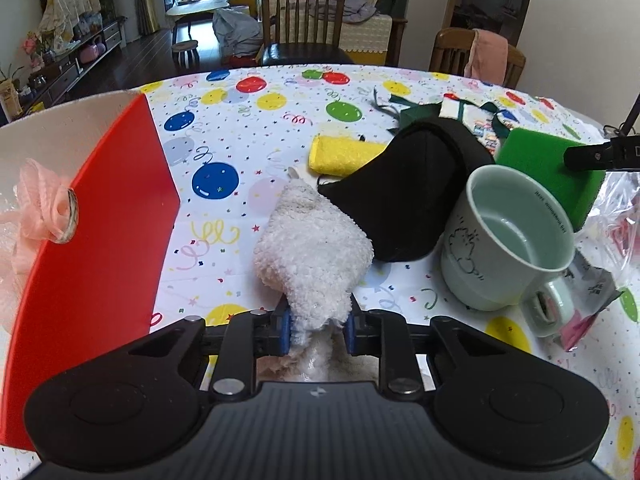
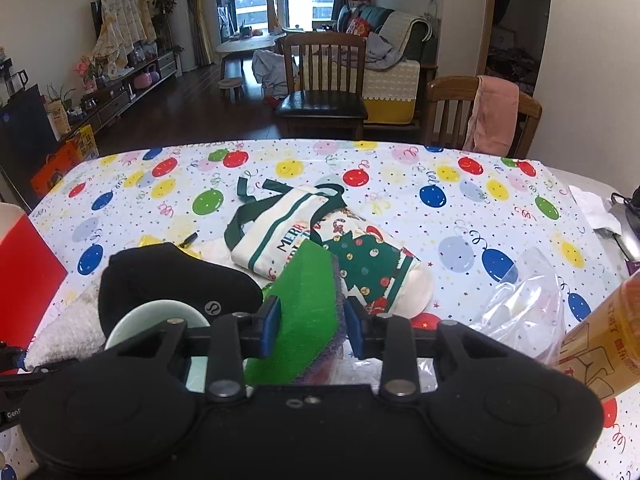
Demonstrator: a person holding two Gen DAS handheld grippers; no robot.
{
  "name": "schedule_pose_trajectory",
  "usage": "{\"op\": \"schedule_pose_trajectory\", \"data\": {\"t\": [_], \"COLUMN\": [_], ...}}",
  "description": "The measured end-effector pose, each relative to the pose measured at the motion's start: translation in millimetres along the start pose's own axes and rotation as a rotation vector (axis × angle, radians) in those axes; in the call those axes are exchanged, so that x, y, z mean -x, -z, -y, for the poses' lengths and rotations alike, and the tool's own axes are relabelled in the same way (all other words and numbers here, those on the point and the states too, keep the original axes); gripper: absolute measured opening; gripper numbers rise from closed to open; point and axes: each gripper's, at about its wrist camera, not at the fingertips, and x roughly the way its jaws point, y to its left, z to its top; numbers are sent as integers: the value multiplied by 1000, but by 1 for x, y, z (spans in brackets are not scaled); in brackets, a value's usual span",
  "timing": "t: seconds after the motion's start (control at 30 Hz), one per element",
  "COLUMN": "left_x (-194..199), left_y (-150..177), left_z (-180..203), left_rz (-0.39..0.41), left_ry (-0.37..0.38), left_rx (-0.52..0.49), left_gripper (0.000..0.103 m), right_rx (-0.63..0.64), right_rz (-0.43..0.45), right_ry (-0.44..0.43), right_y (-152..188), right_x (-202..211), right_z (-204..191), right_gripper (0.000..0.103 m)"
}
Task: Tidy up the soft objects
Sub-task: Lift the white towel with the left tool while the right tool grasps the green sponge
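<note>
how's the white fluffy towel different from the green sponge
The white fluffy towel is shaggy and limp, drooping from the left gripper; the green sponge is a flat, stiff slab with a purplish scouring layer, held in the right gripper. The towel is off-white, the sponge bright green. Both are soft items, each pinched between blue-padded jaws above the balloon tablecloth.

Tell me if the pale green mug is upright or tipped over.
Upright. The mug stands on its base on the table, its open mouth facing up, beside the black cap. It looks empty.
</note>
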Motion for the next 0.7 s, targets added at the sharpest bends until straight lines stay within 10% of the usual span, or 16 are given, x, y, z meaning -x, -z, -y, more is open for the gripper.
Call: {"op": "schedule_pose_trajectory", "data": {"t": [0.7], "left_x": [77], "left_y": [-11], "left_z": [-12], "left_rz": [55], "left_ry": [134], "left_rx": [8], "left_gripper": [21], "right_rx": [0], "right_rz": [180], "right_ry": [-47], "right_y": [-1], "right_x": [113], "right_z": [-23], "right_gripper": [32]}}
